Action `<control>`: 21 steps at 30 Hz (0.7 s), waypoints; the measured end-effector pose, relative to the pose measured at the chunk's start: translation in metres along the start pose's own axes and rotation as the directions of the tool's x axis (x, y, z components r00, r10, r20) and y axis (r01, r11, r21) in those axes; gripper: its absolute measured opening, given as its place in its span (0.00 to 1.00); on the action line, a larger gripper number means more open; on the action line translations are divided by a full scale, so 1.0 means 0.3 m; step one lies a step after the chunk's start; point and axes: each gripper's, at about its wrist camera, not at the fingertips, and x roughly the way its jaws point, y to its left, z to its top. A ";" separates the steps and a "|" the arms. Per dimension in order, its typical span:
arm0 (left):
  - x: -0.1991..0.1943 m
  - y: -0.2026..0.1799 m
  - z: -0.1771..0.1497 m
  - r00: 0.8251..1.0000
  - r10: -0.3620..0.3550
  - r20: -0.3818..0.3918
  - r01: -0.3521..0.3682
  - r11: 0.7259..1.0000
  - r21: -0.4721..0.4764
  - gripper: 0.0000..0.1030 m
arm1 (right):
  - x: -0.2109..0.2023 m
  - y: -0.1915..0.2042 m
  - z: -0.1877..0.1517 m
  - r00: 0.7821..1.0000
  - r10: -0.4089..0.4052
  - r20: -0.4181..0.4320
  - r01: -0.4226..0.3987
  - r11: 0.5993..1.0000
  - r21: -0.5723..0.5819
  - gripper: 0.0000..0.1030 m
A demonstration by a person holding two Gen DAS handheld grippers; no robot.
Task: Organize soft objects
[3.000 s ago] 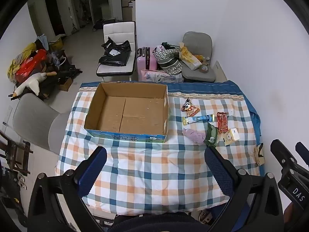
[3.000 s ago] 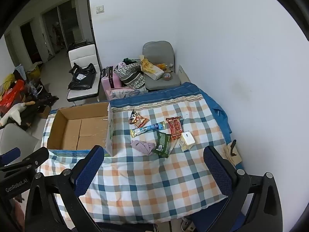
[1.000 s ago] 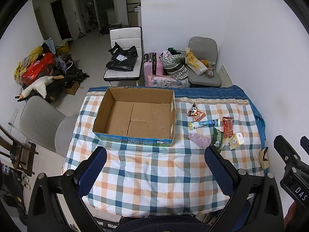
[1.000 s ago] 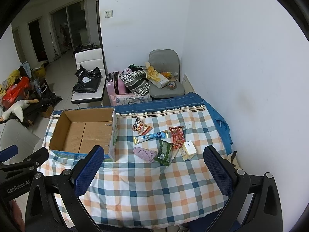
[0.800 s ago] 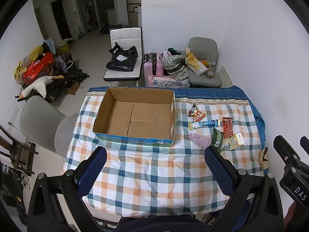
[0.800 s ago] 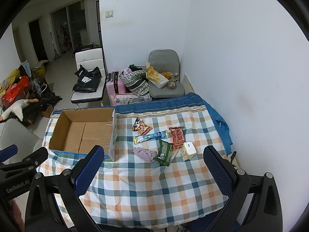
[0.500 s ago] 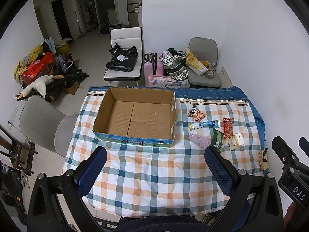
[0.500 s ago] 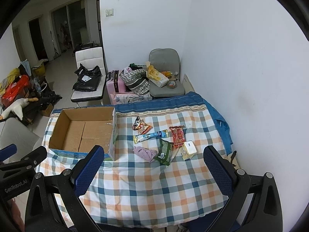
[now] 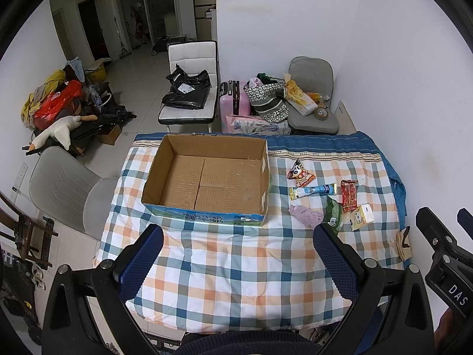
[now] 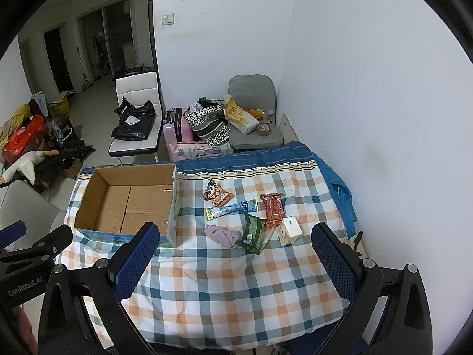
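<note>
Six soft items lie loose on the checked worktop, all to the right of the cardboard box. None has shifted over the last three seconds. Only the viewpoint changed: both cameras pulled back and up a little early on and have barely moved in the last second. My read: sorting hasn't started, box bare inside, everything left to move.

Count, one each:
- cartoon snack bag, right of the box's far corner
- blue tube sachet, right of the box
- red packet, further right of the box
- green packet, right of the box's near corner
- purple cloth wad, nearest the box's near right corner, touching the green packet
- white-yellow tissue pack, furthest right of the box

Boxes: one.

Left gripper is wide, holding nothing, hanging on the near side of the box. Right gripper is also wide, holding nothing, near side of the item cluster, right of the box.
</note>
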 end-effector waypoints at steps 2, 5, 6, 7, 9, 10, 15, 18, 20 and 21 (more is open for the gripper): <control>0.001 0.000 -0.002 1.000 0.000 0.001 0.000 1.000 -0.001 1.00 | 0.000 0.000 0.001 1.000 -0.001 0.000 0.001 1.000 -0.001 1.00; -0.002 0.003 -0.002 1.000 0.001 0.002 -0.001 1.000 -0.001 1.00 | -0.001 0.002 0.000 1.000 0.000 0.000 0.000 1.000 0.000 1.00; 0.000 0.002 -0.002 1.000 0.000 0.001 0.000 1.000 -0.001 1.00 | -0.001 0.003 0.001 1.000 -0.001 0.001 0.001 1.000 -0.001 1.00; -0.001 0.003 -0.003 1.000 0.000 0.000 0.000 1.000 -0.001 1.00 | -0.001 0.005 -0.001 1.000 -0.001 0.001 0.001 1.000 -0.001 1.00; 0.000 0.002 -0.004 1.000 -0.001 0.000 0.001 1.000 0.000 1.00 | 0.000 0.004 0.000 1.000 0.000 -0.001 0.000 1.000 0.000 1.00; 0.004 -0.005 0.006 1.000 -0.003 -0.004 0.003 1.000 0.002 1.00 | -0.002 0.008 -0.003 1.000 0.001 -0.001 -0.001 1.000 0.003 1.00; 0.066 -0.044 0.058 0.999 -0.050 -0.019 0.051 0.998 0.025 1.00 | 0.059 -0.059 0.018 0.998 0.037 -0.049 -0.033 0.997 0.077 1.00; 0.161 -0.109 0.114 0.995 -0.091 -0.039 0.093 0.994 0.061 1.00 | 0.186 -0.159 0.026 0.993 0.070 -0.100 -0.051 0.984 0.173 1.00; 0.247 -0.167 0.149 0.992 -0.111 -0.052 0.115 0.989 0.094 1.00 | 0.275 -0.237 0.024 0.987 0.063 -0.149 -0.028 0.973 0.229 1.00; 0.296 -0.197 0.158 0.991 -0.117 -0.070 0.124 0.986 0.108 1.00 | 0.325 -0.278 0.022 0.984 0.066 -0.163 -0.022 0.966 0.256 1.00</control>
